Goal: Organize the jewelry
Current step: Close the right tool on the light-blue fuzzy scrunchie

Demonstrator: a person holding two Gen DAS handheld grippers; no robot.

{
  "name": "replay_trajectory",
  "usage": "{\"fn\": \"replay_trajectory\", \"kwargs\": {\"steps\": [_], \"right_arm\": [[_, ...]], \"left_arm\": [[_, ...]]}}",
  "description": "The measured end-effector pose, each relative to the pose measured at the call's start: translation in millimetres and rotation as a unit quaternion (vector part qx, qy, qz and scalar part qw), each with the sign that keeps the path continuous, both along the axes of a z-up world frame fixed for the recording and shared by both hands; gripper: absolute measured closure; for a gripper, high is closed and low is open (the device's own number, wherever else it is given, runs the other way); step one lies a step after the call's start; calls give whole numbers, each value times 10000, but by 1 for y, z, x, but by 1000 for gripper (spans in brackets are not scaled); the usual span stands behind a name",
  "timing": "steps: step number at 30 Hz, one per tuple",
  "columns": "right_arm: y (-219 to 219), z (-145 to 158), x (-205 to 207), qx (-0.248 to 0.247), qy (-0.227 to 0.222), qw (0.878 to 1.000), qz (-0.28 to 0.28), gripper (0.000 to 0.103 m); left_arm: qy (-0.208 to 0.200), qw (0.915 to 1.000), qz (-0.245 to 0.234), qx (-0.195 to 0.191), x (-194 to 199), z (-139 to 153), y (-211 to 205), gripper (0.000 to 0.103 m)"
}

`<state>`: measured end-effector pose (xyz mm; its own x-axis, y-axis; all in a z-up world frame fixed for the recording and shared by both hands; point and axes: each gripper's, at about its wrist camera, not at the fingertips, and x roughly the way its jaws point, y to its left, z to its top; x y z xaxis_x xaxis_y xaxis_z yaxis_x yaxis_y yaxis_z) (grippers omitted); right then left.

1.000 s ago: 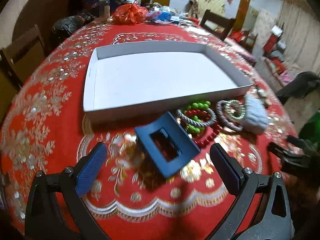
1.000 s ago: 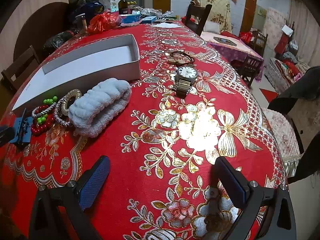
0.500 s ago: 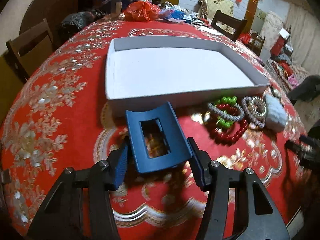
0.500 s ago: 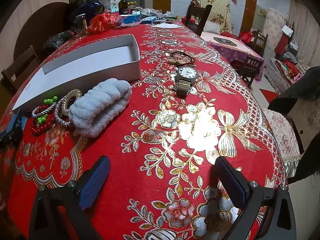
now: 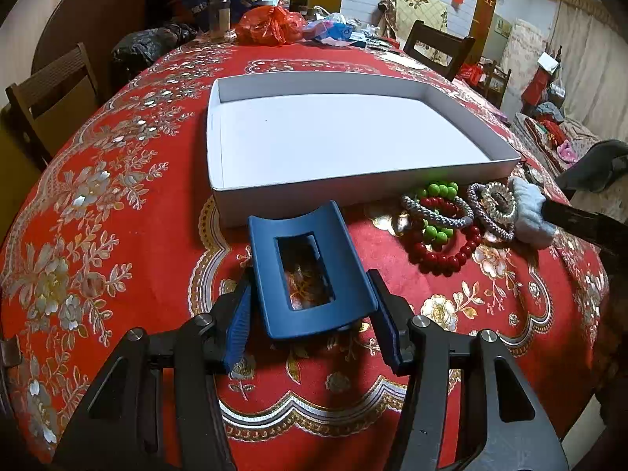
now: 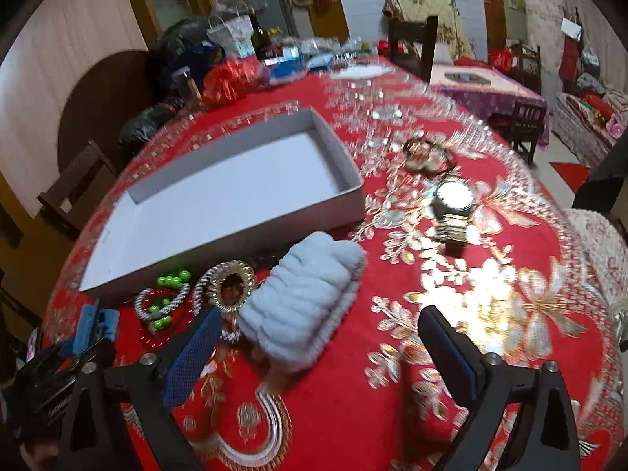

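Left claw grips the blue hair clip; right claw closes in on the fluffy blue scrunchie.

Nearest the left wrist camera, the left claw [image 5: 310, 314] is clenched on the blue hair clip [image 5: 310, 271], pads against its two long sides, angled down over the red tabletop [image 5: 117, 235]; the sound move is probably to lift it straight up before carrying it over the near wall of the white box [image 5: 353, 196], which lies just beyond and holds nothing yet. The right claw [image 6: 318, 345] holds nothing, pitched downward, its jaws narrowing; the pale blue scrunchie [image 6: 306, 294] lies just ahead, nearer the left pad, so it should centre before squeezing. Beside it lie the beaded bracelets [image 5: 439, 227] and gold coil ring [image 6: 231, 286]. Farther off sit a wristwatch [image 6: 453, 200] and dark bangles [image 6: 428, 153].
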<state>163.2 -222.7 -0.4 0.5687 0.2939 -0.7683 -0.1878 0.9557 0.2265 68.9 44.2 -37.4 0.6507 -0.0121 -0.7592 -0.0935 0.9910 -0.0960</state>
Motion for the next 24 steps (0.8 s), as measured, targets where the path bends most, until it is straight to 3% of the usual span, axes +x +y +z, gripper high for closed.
{"fn": "replay_trajectory", "kwargs": {"steps": [1,5,8,18,24], "right_arm": [[2,-5,4,25,109,9999,25,15],[0,-7,7,42,80,9999,81,54],[-14,-1,-1,8,-55,10000,-39,64],[-24,-6,-32,-141,-448,9989,37,65],[-22,-8,-31,-214,-392,9990,40,65]], "left_arm": [[-3,10000,1,-7,0,0,0,49],[-22,10000,7,-71,-2,0,2,49],[-26,10000,13,-77,-3,0,2,49],[-15,10000,8,1,-2,1,0,49],[-26,10000,44,-14,-3,1,-1,50]]}}
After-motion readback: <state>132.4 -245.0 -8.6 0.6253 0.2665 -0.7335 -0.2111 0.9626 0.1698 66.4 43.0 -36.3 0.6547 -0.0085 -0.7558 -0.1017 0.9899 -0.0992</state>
